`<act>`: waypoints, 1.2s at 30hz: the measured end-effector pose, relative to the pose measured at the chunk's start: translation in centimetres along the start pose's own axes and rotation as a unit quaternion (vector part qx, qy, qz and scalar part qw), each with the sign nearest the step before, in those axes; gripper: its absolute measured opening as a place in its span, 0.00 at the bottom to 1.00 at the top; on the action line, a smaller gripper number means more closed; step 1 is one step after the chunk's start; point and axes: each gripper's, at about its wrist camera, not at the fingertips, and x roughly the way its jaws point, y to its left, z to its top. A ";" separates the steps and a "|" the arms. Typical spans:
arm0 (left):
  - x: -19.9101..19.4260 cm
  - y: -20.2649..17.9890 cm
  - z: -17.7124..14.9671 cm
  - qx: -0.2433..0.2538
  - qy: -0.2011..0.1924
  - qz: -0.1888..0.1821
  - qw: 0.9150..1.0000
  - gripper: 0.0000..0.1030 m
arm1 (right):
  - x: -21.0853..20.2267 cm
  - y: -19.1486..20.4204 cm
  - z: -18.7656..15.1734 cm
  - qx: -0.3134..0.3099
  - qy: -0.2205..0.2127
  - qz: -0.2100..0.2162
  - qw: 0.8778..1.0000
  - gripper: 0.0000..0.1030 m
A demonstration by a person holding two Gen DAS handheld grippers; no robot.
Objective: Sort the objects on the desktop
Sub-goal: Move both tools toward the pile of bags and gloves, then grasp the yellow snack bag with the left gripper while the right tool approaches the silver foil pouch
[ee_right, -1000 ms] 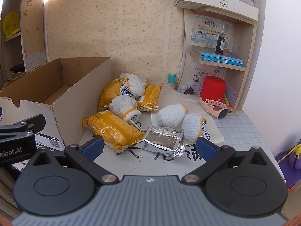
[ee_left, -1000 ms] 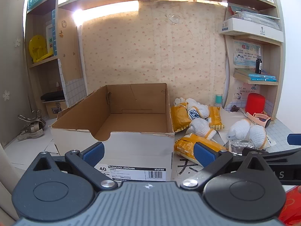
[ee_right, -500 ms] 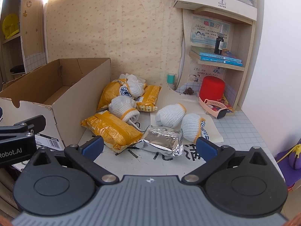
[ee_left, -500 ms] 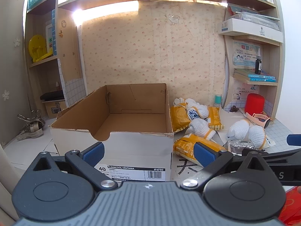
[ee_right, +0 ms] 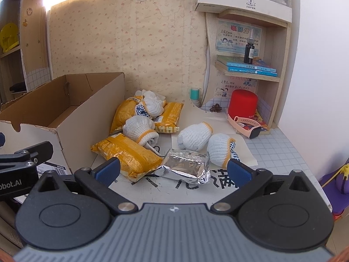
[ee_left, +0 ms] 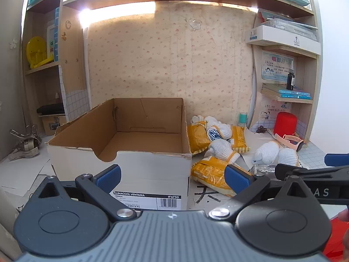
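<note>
An empty open cardboard shoe box (ee_left: 122,152) (ee_right: 54,113) stands on the desk at the left. To its right lie several yellow snack packets (ee_right: 128,152) (ee_left: 209,174), several rolled white gloves (ee_right: 194,135) (ee_left: 222,148) and a silver foil packet (ee_right: 185,166). My left gripper (ee_left: 172,174) is open and empty, in front of the box's near wall. My right gripper (ee_right: 174,170) is open and empty, just short of the foil packet, which lies between its fingers' line of sight.
A red cylinder (ee_right: 243,104), a pink smartwatch (ee_right: 246,126) and a small teal bottle (ee_right: 194,93) stand at the back right under shelves with books and a dark bottle (ee_right: 249,50). Metal clips (ee_left: 24,144) lie far left. A purple object (ee_right: 336,181) sits at the right edge.
The right gripper has edged slightly forward and left toward the foil packet. The left gripper has hardly moved. Nothing was grasped.
</note>
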 end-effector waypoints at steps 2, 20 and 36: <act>0.1 0.0 -0.2 -0.004 0.000 -0.009 1.000 1.00 | -0.1 -0.2 0.0 0.001 -0.008 0.006 1.000 0.98; 2.5 -1.0 -2.5 -0.032 0.009 -0.032 0.999 1.00 | 4.2 -3.8 -2.6 0.004 -0.017 0.065 0.998 0.98; 7.2 -8.1 -1.7 -0.068 0.013 -0.007 0.998 1.00 | 5.5 -9.5 -2.2 0.050 -0.034 0.026 0.998 0.98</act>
